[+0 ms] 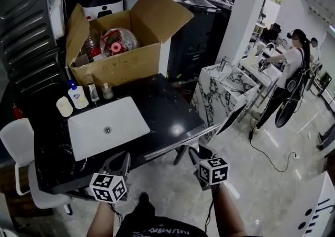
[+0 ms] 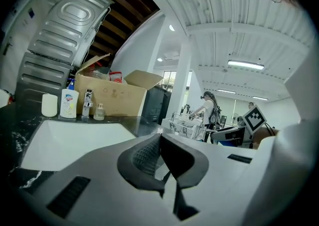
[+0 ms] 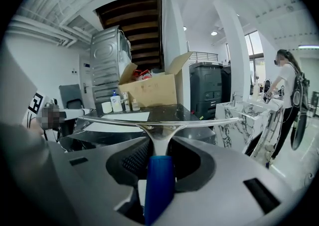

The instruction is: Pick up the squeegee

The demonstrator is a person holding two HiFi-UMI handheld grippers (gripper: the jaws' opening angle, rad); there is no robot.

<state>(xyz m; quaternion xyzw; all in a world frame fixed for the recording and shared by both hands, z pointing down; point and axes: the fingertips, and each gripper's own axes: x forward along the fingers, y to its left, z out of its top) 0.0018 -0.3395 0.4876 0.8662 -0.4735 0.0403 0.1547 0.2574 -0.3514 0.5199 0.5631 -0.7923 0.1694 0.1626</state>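
1. Blue plastic marks the handle of the squeegee (image 3: pixel 159 190), the task's thing. It sits between the two dark pads of the right gripper (image 3: pixel 159 162), which press on it from either side at a middling spread.
2. From the head view, the squeegee hangs in the air just off the front corner of the black countertop (image 1: pixel 162 100). Its long bar crosses that edge in the picture, and it seems to rest on nothing.
3. The left gripper (image 2: pixel 160 155) carries nothing. Its jaws are drawn together with no object between them. It is held low beside the right one, near the counter's front edge and the white sink (image 1: pixel 86 142).
4. Progress, as a judgement: the pick-up looks done, since the tool is gripped and off every surface. Little seems left beyond keeping the hold steady.
5. The squeegee has a long, thin, bright metal bar set crosswise and roughly level in the right gripper view. A short metal neck flares from the bar's centre down into the handle. The rubber strip cannot be made out.
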